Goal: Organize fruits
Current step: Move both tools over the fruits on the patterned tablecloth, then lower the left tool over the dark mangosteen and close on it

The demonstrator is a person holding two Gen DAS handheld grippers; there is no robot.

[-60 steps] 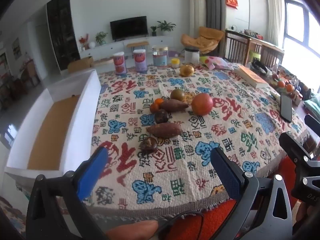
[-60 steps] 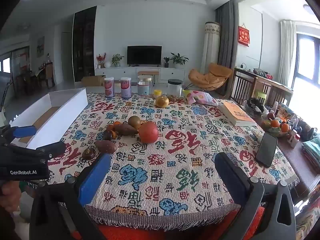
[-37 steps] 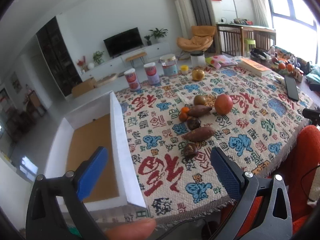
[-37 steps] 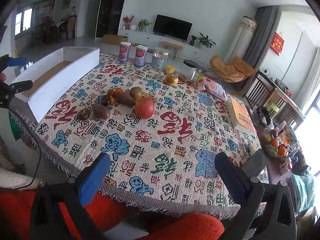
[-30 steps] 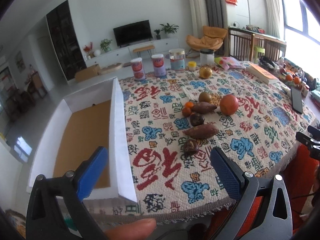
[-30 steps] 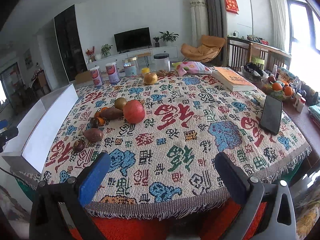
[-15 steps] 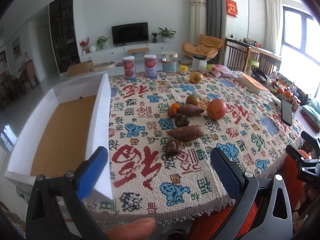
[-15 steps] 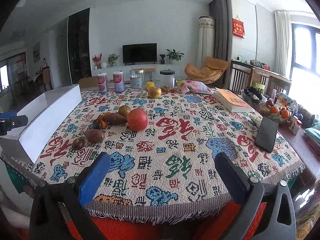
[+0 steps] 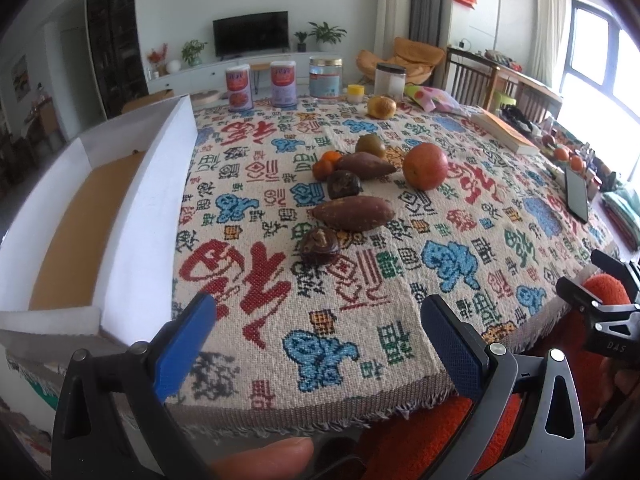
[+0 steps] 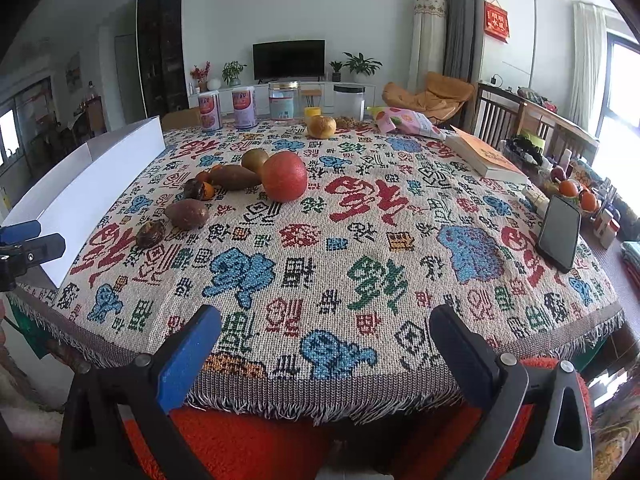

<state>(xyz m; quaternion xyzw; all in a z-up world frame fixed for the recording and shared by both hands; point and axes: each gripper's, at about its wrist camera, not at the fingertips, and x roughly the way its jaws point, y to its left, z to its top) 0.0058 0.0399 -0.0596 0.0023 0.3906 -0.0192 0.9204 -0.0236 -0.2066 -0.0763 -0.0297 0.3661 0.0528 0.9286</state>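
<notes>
Several fruits lie in a cluster on the patterned tablecloth [image 9: 460, 236]: a large red-orange fruit [image 9: 425, 166], two brown sweet potatoes [image 9: 353, 213] [image 9: 367, 165], a dark wrinkled fruit [image 9: 320, 241], another dark one [image 9: 344, 184], a small tangerine [image 9: 325, 163] and a green-brown fruit [image 9: 370, 145]. A yellow fruit [image 9: 381, 107] sits apart at the back. My left gripper [image 9: 316, 330] is open and empty over the near table edge, short of the dark wrinkled fruit. My right gripper [image 10: 326, 346] is open and empty at the front edge; the red fruit [image 10: 284, 176] lies far ahead to the left.
A white box with a brown floor [image 9: 140, 184] stands along the table's left side. Cans and jars [image 9: 285, 83] line the back edge. A book [image 10: 486, 158] and a phone [image 10: 560, 226] lie on the right. The other gripper [image 9: 608, 312] shows at the right.
Both grippers have swung about and settled lower and nearer to the table's front edge. The fruits have not moved. Both stay open.
</notes>
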